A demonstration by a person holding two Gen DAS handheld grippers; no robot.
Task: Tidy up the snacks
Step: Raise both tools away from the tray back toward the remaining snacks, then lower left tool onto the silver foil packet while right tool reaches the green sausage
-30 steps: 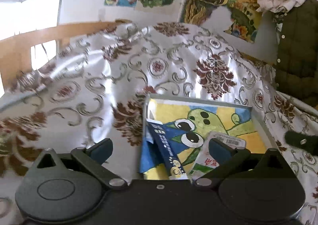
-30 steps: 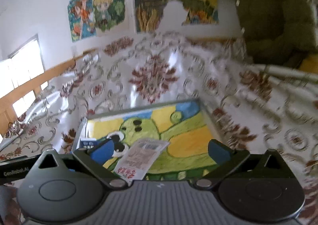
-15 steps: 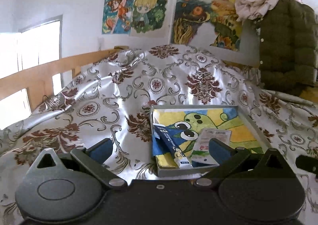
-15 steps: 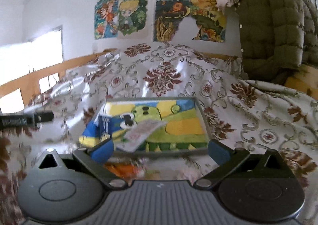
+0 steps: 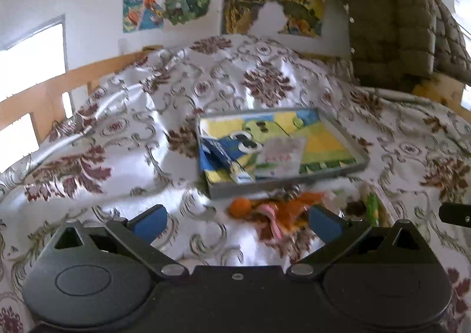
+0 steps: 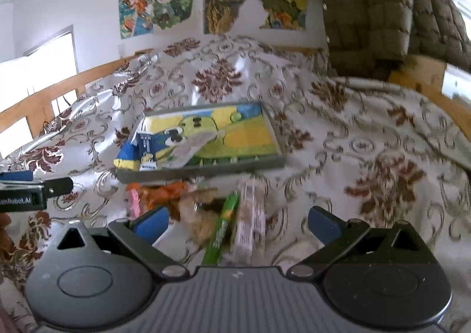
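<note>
You had a bed (image 5: 123,162) as the working surface, covered by a glossy white cloth (image 6: 368,138) with maroon and grey floral scrollwork, rumpled into folds. A shallow grey tray (image 5: 344,169) with a yellow-green cartoon liner lay directly on the cloth, roughly at its middle. Just in front of the tray's near edge you had a loose pile of snacks resting on the cloth: an orange packet (image 5: 290,209), a green stick-shaped packet (image 6: 222,230) and a pale long packet (image 6: 250,224) lying beside it. Motion blur kept the rest of the pile unreadable.
</note>
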